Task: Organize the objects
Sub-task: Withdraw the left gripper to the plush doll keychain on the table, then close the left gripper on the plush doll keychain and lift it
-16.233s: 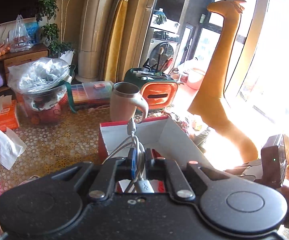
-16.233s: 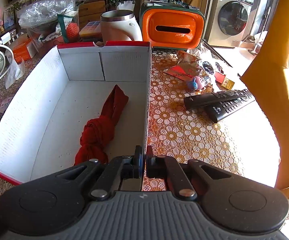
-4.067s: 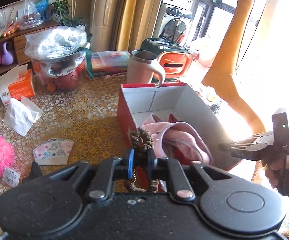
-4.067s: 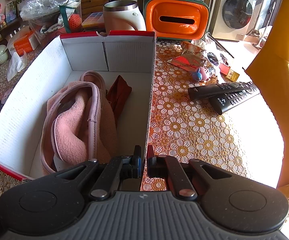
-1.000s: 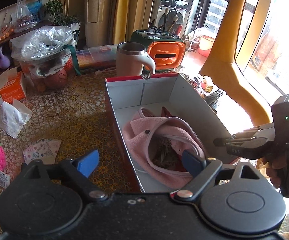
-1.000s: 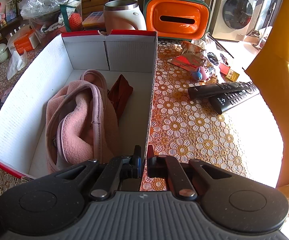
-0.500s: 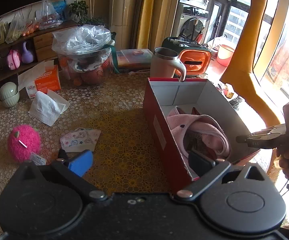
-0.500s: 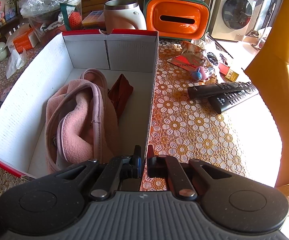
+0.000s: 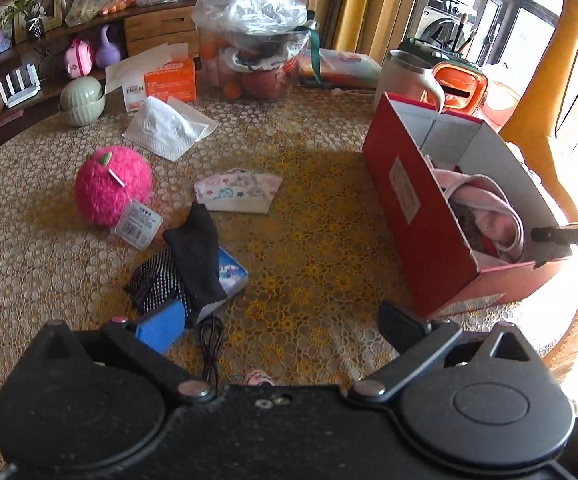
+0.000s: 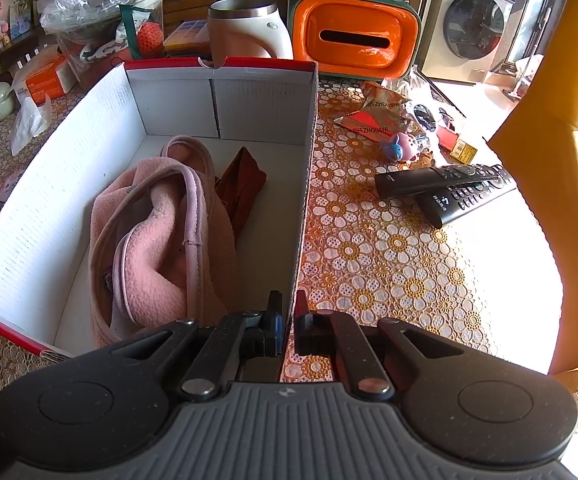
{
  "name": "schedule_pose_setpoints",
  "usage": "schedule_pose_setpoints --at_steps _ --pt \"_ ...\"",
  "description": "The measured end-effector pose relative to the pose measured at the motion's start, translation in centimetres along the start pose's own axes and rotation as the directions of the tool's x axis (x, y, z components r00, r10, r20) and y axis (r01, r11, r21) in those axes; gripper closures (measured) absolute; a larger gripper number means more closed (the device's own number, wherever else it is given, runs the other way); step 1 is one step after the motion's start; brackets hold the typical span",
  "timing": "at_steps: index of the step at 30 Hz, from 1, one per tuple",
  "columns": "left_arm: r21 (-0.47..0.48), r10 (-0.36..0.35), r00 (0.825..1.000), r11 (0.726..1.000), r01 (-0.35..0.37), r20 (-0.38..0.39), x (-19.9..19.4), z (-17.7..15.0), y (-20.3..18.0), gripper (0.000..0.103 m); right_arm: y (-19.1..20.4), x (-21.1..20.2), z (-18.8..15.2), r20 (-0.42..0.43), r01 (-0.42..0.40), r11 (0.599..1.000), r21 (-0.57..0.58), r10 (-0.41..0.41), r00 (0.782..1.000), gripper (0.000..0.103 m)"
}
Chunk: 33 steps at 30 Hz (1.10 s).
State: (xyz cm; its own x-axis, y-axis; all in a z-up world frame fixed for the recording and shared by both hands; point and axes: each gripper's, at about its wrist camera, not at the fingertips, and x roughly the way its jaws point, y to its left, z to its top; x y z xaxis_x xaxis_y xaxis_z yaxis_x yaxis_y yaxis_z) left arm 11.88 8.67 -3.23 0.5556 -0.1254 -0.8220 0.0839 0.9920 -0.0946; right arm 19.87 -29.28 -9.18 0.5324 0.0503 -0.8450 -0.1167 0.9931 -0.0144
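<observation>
The red cardboard box (image 10: 225, 100) stands on the lace-covered tabletop (image 9: 309, 216), open at the top, white and ribbed inside, red on the outer walls and rim, with a pale label on its long outer side. Inside it lie a pink fleece bag (image 10: 161, 240) with a paler trim band, slumped along the floor of the box, and a dark red cloth (image 10: 243, 188) just beside it toward the far end; part of the box floor at the far end is bare. The right gripper (image 10: 287, 322) has its fingers closed on the near end of the box's right wall, one finger inside and one outside. The left gripper (image 9: 281, 324) hangs over the tabletop to the left of the box, its fingers spread fully apart with nothing between them; they have just finished opening. Just ahead of its blue-padded finger lie a black mesh pouch (image 9: 157, 284), a black cloth (image 9: 197, 248) draped over a blue-printed packet (image 9: 231, 274), and a thin black cable (image 9: 211, 344). Farther out rest a printed face mask (image 9: 237, 192), a pink fuzzy ball (image 9: 111, 186) with a tag, and a white tissue (image 9: 169, 128). Between these items and the box runs a broad strip of open tabletop. Right of the box, two black remote controls (image 10: 445, 188) lie near the rounded table edge.
</observation>
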Motion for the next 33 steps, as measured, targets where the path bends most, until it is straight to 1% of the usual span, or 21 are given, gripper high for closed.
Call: schedule_pose_setpoints --at_steps 3,6,13,18,23,25,27,29,33 --pt "-0.02 -0.004 0.999 1.0 0.004 -0.045 1.3 -1.9 0.1 0.001 0.0 0.0 0.0 -0.002 0.001 1.0 -0.001 -0.001 1.0 0.099" --pt "-0.037 -0.003 0.997 0.999 0.0 -0.071 2.4 -3.4 0.0 0.001 0.1 0.2 -0.1 -0.004 0.004 1.0 -0.002 -0.004 1.0 0.099" --pt "-0.045 0.048 0.995 0.998 -0.051 -0.083 4.5 -5.7 -0.3 0.001 0.2 0.3 -0.2 -0.008 0.005 1.0 -0.005 -0.005 1.0 0.099" --pt "-0.072 0.045 0.995 0.996 -0.052 -0.094 5.7 -6.8 0.0 0.005 0.2 0.3 -0.2 -0.008 0.007 1.0 -0.008 -0.008 1.0 0.099" --pt "-0.102 0.048 0.994 0.993 -0.058 -0.099 6.3 -7.4 0.4 0.016 0.3 0.3 -0.2 -0.008 0.008 1.0 -0.009 -0.008 1.0 0.099" --pt "-0.103 0.056 0.994 0.992 -0.066 -0.098 6.4 -7.6 0.5 0.022 0.3 0.3 -0.2 -0.008 0.008 1.0 -0.009 -0.008 1.0 0.099" --pt "-0.103 0.061 0.994 0.992 -0.07 -0.091 6.4 -7.7 0.5 0.024 0.3 0.3 -0.2 -0.008 0.008 1.0 -0.01 -0.008 1.0 0.099" --pt "-0.1 0.071 0.994 0.992 -0.079 -0.085 6.4 -7.7 0.4 0.028 0.3 0.4 -0.2 -0.009 0.008 1.0 -0.01 -0.008 1.0 0.099" --pt "-0.102 0.091 0.993 0.99 -0.099 -0.08 6.2 -7.7 0.5 0.043 0.3 0.4 -0.2 -0.009 0.009 1.0 -0.01 -0.009 1.0 0.099"
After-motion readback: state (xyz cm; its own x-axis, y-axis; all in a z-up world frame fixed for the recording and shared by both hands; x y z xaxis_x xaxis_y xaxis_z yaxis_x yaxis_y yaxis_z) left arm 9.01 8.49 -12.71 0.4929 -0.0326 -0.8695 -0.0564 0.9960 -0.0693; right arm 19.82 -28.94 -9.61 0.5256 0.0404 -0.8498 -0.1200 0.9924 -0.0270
